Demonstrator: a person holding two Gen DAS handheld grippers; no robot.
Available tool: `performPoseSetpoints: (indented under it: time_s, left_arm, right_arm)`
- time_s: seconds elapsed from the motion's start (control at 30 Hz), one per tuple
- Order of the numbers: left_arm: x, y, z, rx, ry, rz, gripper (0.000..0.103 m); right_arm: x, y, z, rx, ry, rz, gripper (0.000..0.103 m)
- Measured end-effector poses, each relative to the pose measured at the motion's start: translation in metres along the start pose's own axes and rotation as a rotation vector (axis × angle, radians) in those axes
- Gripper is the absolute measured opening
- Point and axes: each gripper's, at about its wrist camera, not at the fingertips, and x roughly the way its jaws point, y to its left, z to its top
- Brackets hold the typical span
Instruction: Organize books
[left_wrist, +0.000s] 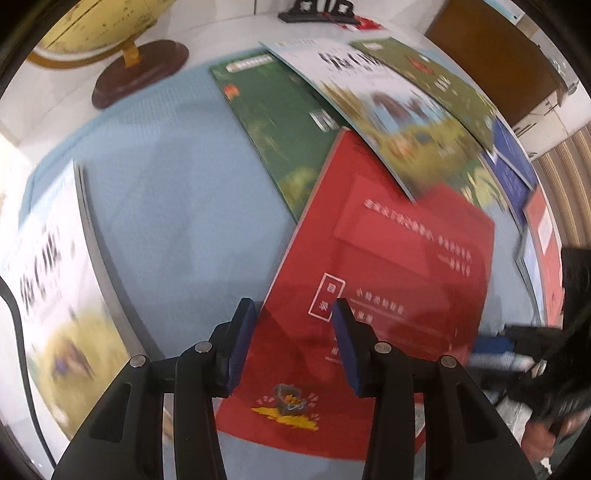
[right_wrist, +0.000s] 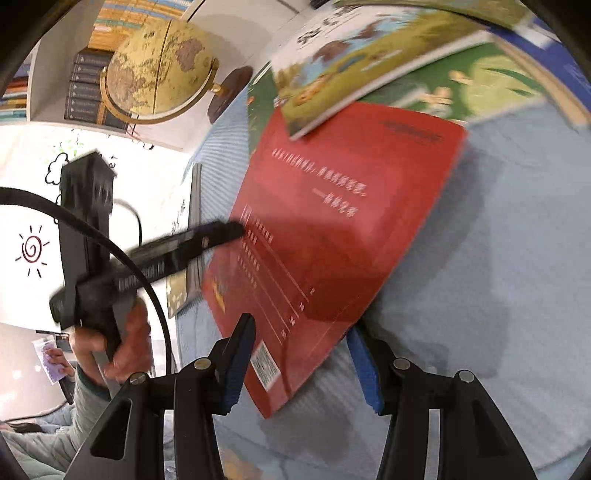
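The big red book with white writing (left_wrist: 369, 280) lies tilted on the light blue mat (left_wrist: 177, 206), its far corner tucked under a white-and-yellow picture book (left_wrist: 388, 107). The left gripper (left_wrist: 293, 314) has blue pads (left_wrist: 240, 343) on each side of the red book's near left part; I cannot tell if they squeeze it. The right gripper (right_wrist: 301, 332) pinches the book's near edge. A yellow globe on a brown foot (right_wrist: 159, 70) stands far left.
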Motion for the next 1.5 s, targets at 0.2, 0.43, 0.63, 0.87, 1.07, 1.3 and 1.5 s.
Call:
performPoseSetpoints:
  time_s: [0.2, 0.43, 0.63, 0.87, 1.07, 1.3, 1.5]
  left_arm:
    - [-0.001, -0.037, -0.046, 0.001, 0.038, -0.008, 0.039]
    - [-0.006, -0.050, -0.082, -0.135, 0.008, -0.004, 0.040]
    - [-0.011, -0.047, -0.109, -0.278, -0.022, -0.117, 0.040]
    - [-0.011, -0.047, -0.135, -0.442, -0.066, -0.320, 0.040]
    - [-0.051, -0.020, -0.170, -0.549, -0.188, -0.141, 0.040]
    - [-0.114, 0.060, -0.252, -0.824, -0.336, 0.050, 0.040]
    - [-0.112, 0.082, -0.280, -0.887, -0.324, 0.098, 0.040]
  right_arm:
    - [-0.026, -0.019, -0.010, -0.038, -0.060, -0.060, 0.050]
    - [-0.032, -0.025, -0.012, -0.087, -0.065, -0.055, 0.050]
    - [-0.065, -0.026, -0.014, -0.069, -0.012, 0.193, 0.050]
    - [-0.087, 0.029, -0.002, -0.193, 0.049, 0.388, 0.050]
    - [-0.060, 0.085, -0.009, -0.259, 0.146, 0.539, 0.050]
    - [0.014, 0.150, -0.057, -0.437, 0.351, 0.441, 0.050]
    - [0.035, 0.150, -0.083, -0.587, 0.348, 0.186, 0.064]
